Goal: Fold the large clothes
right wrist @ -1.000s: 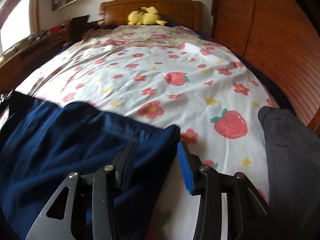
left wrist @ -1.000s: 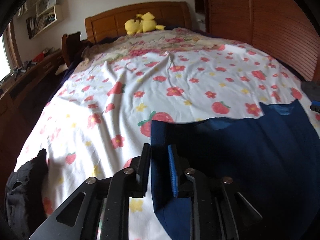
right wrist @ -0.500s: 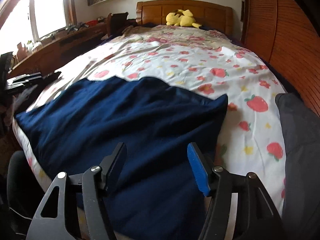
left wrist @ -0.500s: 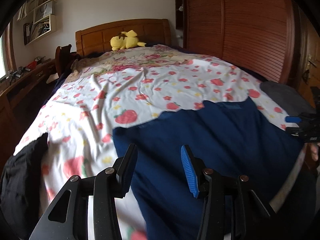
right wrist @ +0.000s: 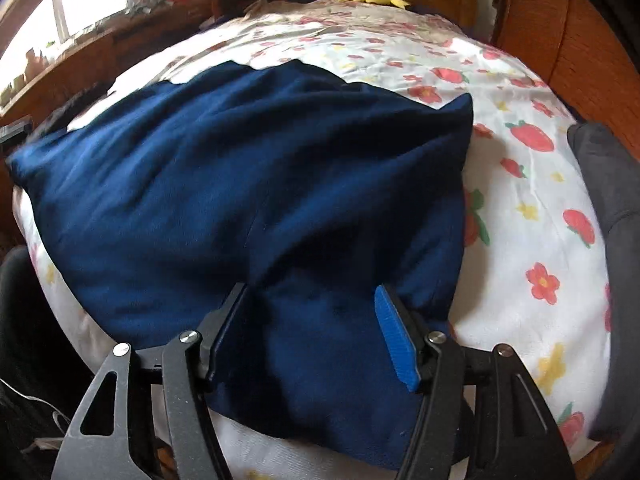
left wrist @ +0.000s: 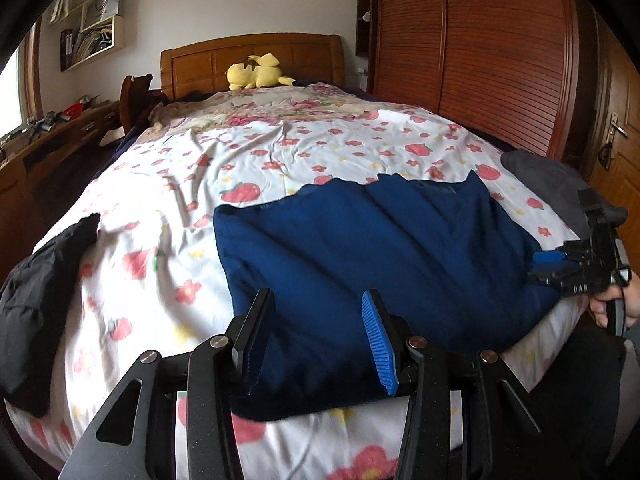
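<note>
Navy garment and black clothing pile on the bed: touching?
Apart. The left wrist view shows floral bedsheet between the navy garment and the black clothing pile.

left tongs (left wrist: 316,340): released, open | right tongs (right wrist: 312,332): widened | navy garment (left wrist: 380,248): dropped flat

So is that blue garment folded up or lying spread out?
Spread out: the blue garment lies flat across the bed; whether doubled, cannot tell.

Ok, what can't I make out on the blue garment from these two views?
- Blue garment near hem: left wrist view, covered by the left gripper.
- Its type and sleeves: folded under, both views.
- Right gripper contact with cloth: unclear.
- Grey garment: cut off at right edge.
</note>
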Tool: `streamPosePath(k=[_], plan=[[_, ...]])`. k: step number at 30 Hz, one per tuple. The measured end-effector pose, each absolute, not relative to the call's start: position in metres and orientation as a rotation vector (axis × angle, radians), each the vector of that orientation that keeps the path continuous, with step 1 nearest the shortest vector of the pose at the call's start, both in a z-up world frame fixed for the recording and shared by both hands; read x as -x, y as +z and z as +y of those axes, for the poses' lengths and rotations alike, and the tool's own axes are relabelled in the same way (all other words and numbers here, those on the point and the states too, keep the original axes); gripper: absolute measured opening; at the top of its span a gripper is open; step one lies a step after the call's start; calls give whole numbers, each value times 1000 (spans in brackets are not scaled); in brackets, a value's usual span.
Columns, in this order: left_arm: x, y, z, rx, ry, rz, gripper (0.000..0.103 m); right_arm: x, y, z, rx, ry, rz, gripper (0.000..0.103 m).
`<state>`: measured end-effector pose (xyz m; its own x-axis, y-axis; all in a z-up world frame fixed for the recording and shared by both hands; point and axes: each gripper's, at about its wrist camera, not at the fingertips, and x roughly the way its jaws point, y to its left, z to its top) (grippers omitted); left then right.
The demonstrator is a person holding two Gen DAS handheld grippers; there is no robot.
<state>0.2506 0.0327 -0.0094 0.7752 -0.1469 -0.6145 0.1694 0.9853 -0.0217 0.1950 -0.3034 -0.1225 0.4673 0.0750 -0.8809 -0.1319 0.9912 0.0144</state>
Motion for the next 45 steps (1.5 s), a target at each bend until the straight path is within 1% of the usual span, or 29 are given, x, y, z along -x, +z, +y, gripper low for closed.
streamPosePath(k=[9,12,16,22,25,29,39,45], plan=[[-235,-13,26,-28,-131,661,47,-180,-97,-285,125,109,1019,64],[-234,-13,26,-29,-124,662,47,-176,-84,-271,134,127,985,64],[-230,-14,26,-34,-113,660,47,-179,-80,-243,124,180,955,64],[-222,-21,40,23,-96,667,47,-189,-92,-192,104,287,932,64],[-220,-28,50,70,-73,687,47,-195,-110,-173,100,324,949,64],[-222,-39,56,97,-56,732,47,-195,-131,-172,82,309,948,64],[-236,-64,55,146,-61,816,48,-190,-134,-169,102,305,934,64],[-236,-61,56,174,-63,785,48,-186,-137,-171,90,309,911,64]])
